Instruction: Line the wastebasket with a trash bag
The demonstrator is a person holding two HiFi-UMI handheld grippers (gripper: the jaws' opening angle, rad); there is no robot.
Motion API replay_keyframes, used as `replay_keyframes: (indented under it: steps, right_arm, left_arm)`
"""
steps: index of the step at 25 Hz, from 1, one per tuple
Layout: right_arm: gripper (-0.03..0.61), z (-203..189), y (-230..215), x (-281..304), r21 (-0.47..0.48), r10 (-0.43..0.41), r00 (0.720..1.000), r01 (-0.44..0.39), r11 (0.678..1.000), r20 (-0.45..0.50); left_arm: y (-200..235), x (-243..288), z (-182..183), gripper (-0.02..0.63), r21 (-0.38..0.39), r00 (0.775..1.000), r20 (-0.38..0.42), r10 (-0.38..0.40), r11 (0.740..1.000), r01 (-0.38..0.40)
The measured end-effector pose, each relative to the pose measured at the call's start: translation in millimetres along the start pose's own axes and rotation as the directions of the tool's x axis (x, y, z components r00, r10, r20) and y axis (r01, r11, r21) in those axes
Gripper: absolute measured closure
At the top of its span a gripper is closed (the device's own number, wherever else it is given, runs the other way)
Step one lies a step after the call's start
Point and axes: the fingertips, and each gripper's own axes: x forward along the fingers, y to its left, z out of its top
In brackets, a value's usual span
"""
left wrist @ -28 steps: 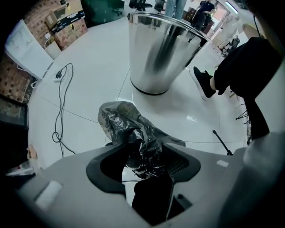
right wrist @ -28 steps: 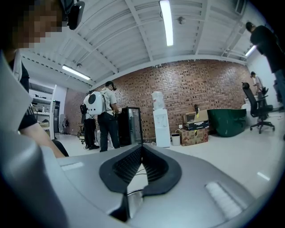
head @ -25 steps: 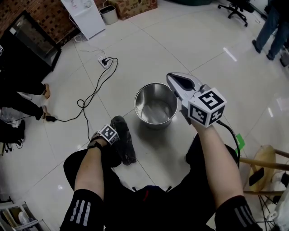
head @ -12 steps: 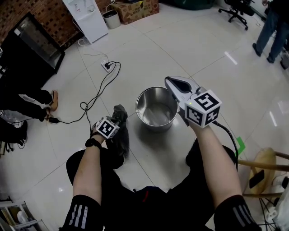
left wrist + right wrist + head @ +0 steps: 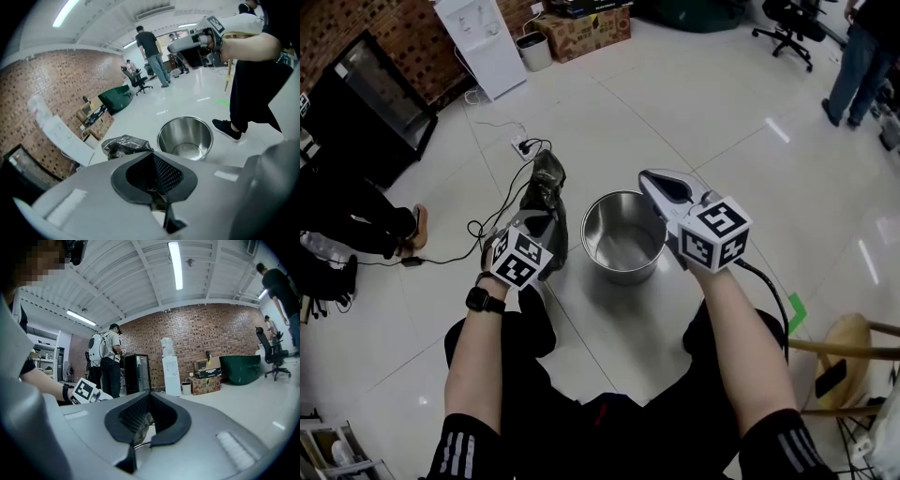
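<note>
The round steel wastebasket [image 5: 623, 234] stands empty on the white floor in front of my knees; the left gripper view shows this wastebasket [image 5: 185, 137] just past the jaws. A crumpled black trash bag [image 5: 544, 192] hangs in the air to its left, with my left gripper [image 5: 534, 225] shut on its lower part. A bunch of the bag [image 5: 123, 144] sticks out beyond the left gripper [image 5: 152, 153]. My right gripper [image 5: 650, 180] is shut on nothing and held level above the basket's right rim. The right gripper [image 5: 149, 398] faces the brick wall.
A power strip with a black cable [image 5: 520, 145] lies on the floor beyond the bag. A white water dispenser [image 5: 483, 33], a small bin [image 5: 534, 49] and a cardboard box [image 5: 581, 19] stand at the back. People's legs [image 5: 347, 220] are at left, a wooden stool [image 5: 853, 342] at right.
The bag lay on the floor by my left knee; my left gripper has lifted it up and forward beside the basket. The right gripper has kept its place.
</note>
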Motion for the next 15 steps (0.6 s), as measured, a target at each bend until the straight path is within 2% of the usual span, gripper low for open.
replay_keyframes:
  steps: [4,7,13,15]
  right_arm:
    - [0.571,0.6,1.5,4.8,0.004,0.000,1.000,0.000,1.000,0.000]
    - [0.571,-1.4,-0.1,6.9,0.021,-0.003,1.000,0.003,1.000,-0.002]
    - [0.564,-13.9,-10.5,10.4,0.119,0.020,0.999,-0.016,0.993,-0.032]
    - [0.540,-22.2,-18.5,12.4,0.148,0.025,0.998,-0.015,0.989,-0.065]
  left_arm:
    - [4.0,-10.4,55.3,0.613,0.068,0.994,0.109,-0.001,0.998,-0.007]
    - [-5.1,-5.4,83.5,0.613,0.106,0.988,0.155,-0.026,0.994,0.009]
    - [-48.9,19.7,108.1,0.612,0.211,0.975,0.192,-0.110,0.975,0.069]
    - [-65.8,31.9,111.0,0.612,0.242,0.970,0.193,-0.146,0.966,0.097]
